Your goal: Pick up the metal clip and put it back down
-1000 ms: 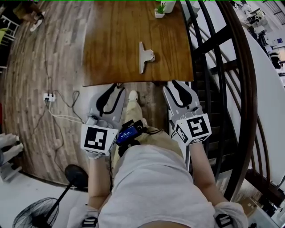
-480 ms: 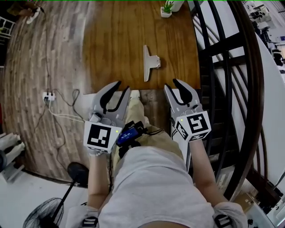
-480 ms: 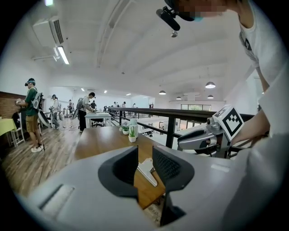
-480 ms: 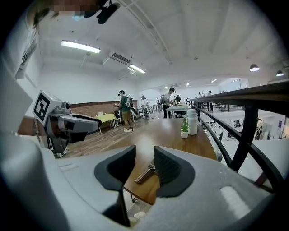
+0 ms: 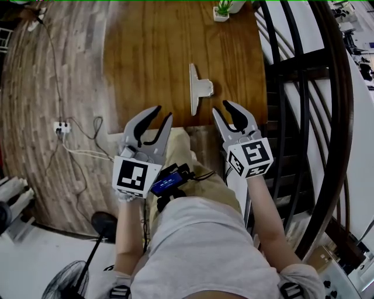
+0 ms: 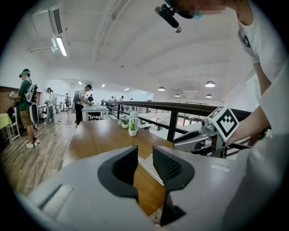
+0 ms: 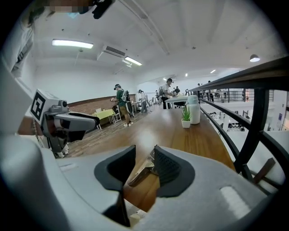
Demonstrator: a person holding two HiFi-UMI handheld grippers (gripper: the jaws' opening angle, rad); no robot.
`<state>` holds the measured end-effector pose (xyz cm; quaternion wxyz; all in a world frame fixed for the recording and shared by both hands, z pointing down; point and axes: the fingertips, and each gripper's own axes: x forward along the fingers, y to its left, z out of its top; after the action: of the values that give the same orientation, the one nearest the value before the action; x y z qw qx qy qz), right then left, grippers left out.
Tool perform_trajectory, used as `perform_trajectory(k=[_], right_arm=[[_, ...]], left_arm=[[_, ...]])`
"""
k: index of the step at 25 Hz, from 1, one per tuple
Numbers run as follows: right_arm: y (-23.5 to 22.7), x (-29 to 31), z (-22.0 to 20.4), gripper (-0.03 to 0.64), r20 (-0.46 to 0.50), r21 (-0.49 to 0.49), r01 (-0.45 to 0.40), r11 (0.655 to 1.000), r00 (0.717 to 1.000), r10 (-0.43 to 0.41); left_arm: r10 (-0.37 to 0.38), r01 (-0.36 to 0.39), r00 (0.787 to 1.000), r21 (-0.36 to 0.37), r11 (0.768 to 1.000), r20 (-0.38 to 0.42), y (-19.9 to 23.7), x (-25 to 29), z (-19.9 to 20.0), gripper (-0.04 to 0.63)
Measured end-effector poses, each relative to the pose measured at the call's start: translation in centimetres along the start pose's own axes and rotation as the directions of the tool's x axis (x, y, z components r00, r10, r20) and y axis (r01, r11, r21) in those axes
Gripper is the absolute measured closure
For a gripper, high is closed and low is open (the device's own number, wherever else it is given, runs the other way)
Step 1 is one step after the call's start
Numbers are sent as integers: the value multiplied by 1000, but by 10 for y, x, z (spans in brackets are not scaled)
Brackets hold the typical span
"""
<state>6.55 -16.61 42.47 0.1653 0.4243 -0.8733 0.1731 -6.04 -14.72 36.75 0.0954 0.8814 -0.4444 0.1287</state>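
Observation:
The metal clip (image 5: 197, 89) lies flat on the wooden table (image 5: 152, 52), close to the table's near edge. My left gripper (image 5: 162, 112) hovers at that edge, just left of the clip, jaws apart with nothing between them. My right gripper (image 5: 221, 107) is at the edge just right of the clip, also open and empty. In the right gripper view the clip (image 7: 143, 173) shows through the gap of the right gripper (image 7: 145, 150), a little ahead of the tips. In the left gripper view a pale strip of the clip (image 6: 147, 166) shows beyond the left gripper (image 6: 144, 151).
A small potted plant (image 5: 221, 10) stands at the table's far end. A dark railing (image 5: 304, 87) runs along the right side of the table. A power strip (image 5: 61, 125) with cables lies on the wooden floor at left, and a fan (image 5: 64, 283) stands lower left. People stand far off.
Both grippers have moved forward to the table's near edge, either side of the clip. The clip has not moved on the table.

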Motion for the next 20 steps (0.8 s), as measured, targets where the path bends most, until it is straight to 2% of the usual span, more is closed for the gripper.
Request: perform_trajectory(k=[10, 14, 20], right_arm=[[-16, 36, -29, 492, -79, 80, 33, 996, 997, -27], [-17, 45, -40, 492, -105, 93, 41, 995, 994, -31], [-18, 60, -51, 492, -133, 112, 59, 992, 990, -44]], left_arm=[[-8, 4, 997, -49, 999, -78, 20, 19, -31, 491], [-33, 29, 997, -51, 998, -64, 20, 23, -33, 491], [-44, 35, 993, -77, 996, -109, 26, 29, -50, 491]])
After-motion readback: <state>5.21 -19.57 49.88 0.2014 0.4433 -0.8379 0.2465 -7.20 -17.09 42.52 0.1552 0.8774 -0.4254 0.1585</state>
